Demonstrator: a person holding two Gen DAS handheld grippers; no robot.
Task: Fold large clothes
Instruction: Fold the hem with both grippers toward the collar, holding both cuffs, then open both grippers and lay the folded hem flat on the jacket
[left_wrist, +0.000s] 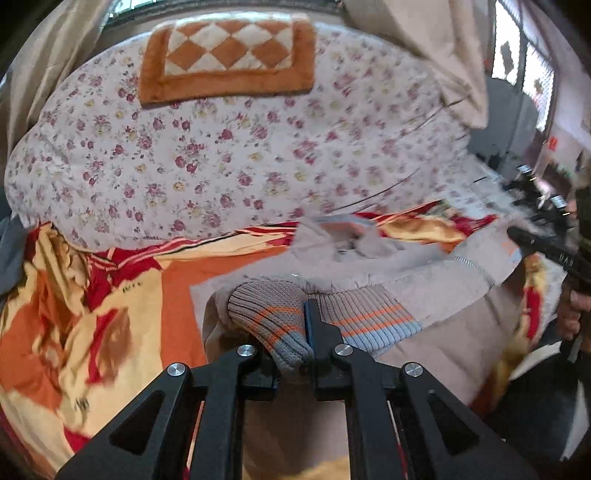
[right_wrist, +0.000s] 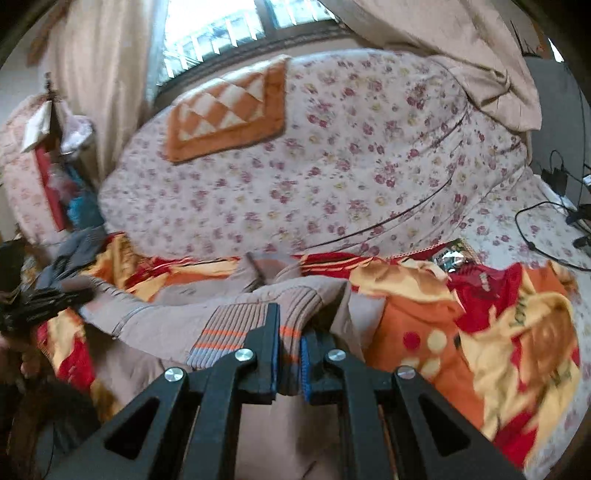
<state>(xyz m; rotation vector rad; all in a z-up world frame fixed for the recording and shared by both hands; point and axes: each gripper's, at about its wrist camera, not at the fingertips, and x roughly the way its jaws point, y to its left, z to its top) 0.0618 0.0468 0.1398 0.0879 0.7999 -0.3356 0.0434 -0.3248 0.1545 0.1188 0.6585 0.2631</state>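
A beige sweatshirt (left_wrist: 424, 291) with a ribbed hem striped orange and grey-blue lies across the orange, red and yellow blanket (left_wrist: 92, 332). My left gripper (left_wrist: 301, 325) is shut on a bunched corner of that ribbed hem (left_wrist: 269, 321). In the right wrist view the same sweatshirt (right_wrist: 155, 317) stretches to the left, and my right gripper (right_wrist: 290, 332) is shut on its ribbed hem (right_wrist: 295, 306), the cloth pinched between the blue pads. The other gripper (left_wrist: 546, 251) and a hand show at the right edge of the left wrist view. Both views are blurred.
A floral quilt (left_wrist: 221, 155) is heaped behind the blanket, with an orange checked mat (left_wrist: 229, 55) on top. Beige curtains (right_wrist: 103, 74) and a window stand behind. Black cables (right_wrist: 546, 221) lie at the right. Clutter sits at the far left (right_wrist: 55, 177).
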